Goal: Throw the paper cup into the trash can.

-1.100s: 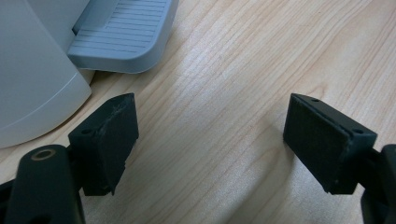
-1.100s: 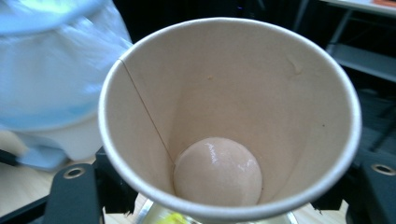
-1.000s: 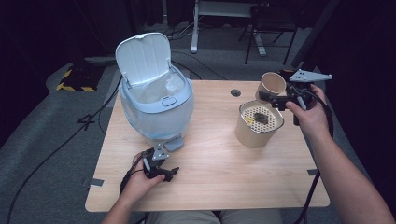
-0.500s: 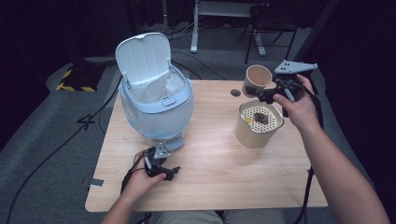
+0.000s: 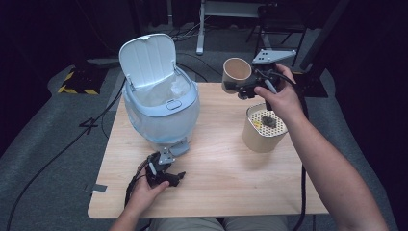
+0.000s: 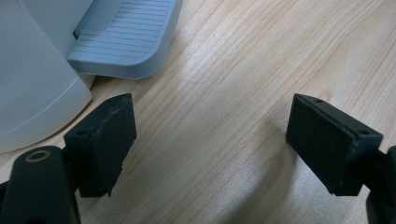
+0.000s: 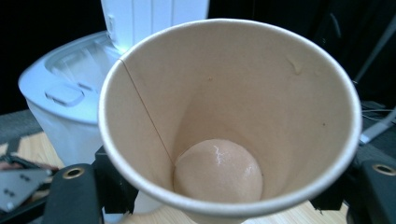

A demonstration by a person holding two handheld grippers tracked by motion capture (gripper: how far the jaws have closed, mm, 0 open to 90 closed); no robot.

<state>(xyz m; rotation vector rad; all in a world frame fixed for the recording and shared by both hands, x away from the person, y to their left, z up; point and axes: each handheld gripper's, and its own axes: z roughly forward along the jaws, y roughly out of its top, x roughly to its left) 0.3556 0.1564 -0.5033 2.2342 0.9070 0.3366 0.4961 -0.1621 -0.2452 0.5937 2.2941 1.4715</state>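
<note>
High view: the right gripper (image 5: pixel 239 89) pinches a tan paper cup (image 5: pixel 236 72) by its lower wall and holds it clear of the light wooden table (image 5: pixel 216 159), lying nearly level with its mouth toward the camera, between the pale blue pedal bin with its white lid raised (image 5: pixel 161 103) and a tan cardboard canister with a perforated top (image 5: pixel 263 127). The left gripper (image 5: pixel 166 174) rests low at the near edge, just in front of the bin's foot.

Judgement: the step is carrying the cup to the open bin. To do it well, hold the squeeze light so the thin wall does not buckle, pass above the bin's rim, and let go only once the cup is over the liner.

Left gripper view: its jaws stand spread wide over bare wood, nothing between them. The bin's ribbed blue-grey pedal (image 6: pixel 123 39) lies just ahead, a detail that is tiny from above.

Right gripper view: the cup (image 7: pixel 229 116) sits between the black jaws, which press both sides near the base. Its inside looks empty and dry, a seam running down one wall; the high view cannot settle that. The bin (image 7: pixel 74 102) waits behind, lid up.
</note>
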